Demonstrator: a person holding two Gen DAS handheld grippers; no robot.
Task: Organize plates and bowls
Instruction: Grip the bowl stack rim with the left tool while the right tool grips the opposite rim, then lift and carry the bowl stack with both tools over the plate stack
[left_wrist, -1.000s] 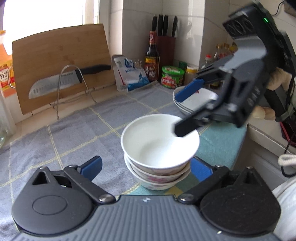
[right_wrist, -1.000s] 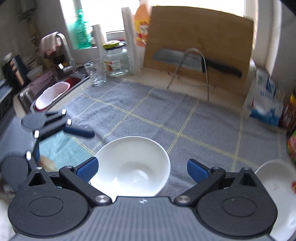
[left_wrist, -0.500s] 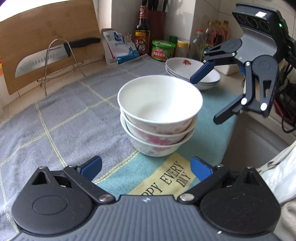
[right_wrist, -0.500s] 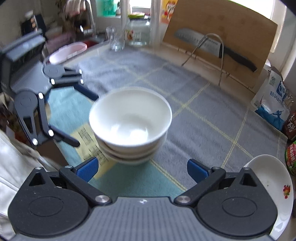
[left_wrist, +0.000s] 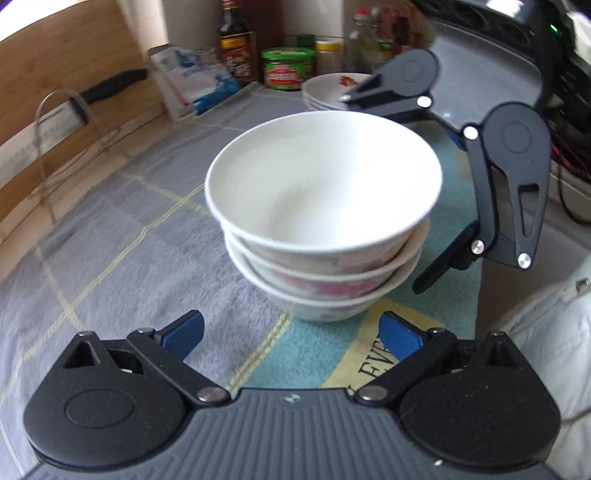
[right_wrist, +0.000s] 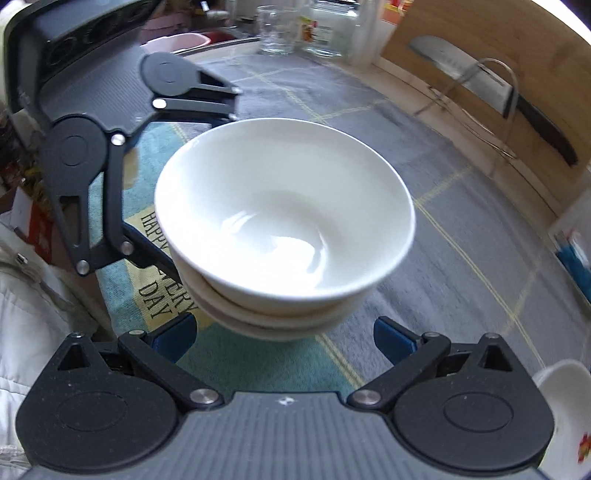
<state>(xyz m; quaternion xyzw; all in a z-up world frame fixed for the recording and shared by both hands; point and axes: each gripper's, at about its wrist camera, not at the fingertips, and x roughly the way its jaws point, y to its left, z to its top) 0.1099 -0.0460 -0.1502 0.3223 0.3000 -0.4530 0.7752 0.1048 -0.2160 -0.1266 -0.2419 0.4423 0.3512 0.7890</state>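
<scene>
A stack of three white bowls (left_wrist: 325, 206) with pink flowers stands on the towel; it also shows in the right wrist view (right_wrist: 284, 221). My left gripper (left_wrist: 291, 334) is open, its fingers spread just short of the stack's base. My right gripper (right_wrist: 284, 338) is open on the opposite side of the stack, fingers wide at its base. Each gripper appears in the other's view, the right one (left_wrist: 480, 155) behind the bowls. A stack of white plates (left_wrist: 332, 90) sits at the back near the jars; its edge shows in the right wrist view (right_wrist: 565, 417).
A grey checked cloth (left_wrist: 122, 236) and a teal towel with lettering (right_wrist: 155, 266) cover the counter. A cutting board with a knife on a wire rack (right_wrist: 491, 85), bottles and a green jar (left_wrist: 288, 68), a glass (right_wrist: 275, 29) and the sink stand around. The counter edge is near my right.
Both grippers have moved close to the bowl stack from opposite sides and lowered to its base. The stack has not moved.
</scene>
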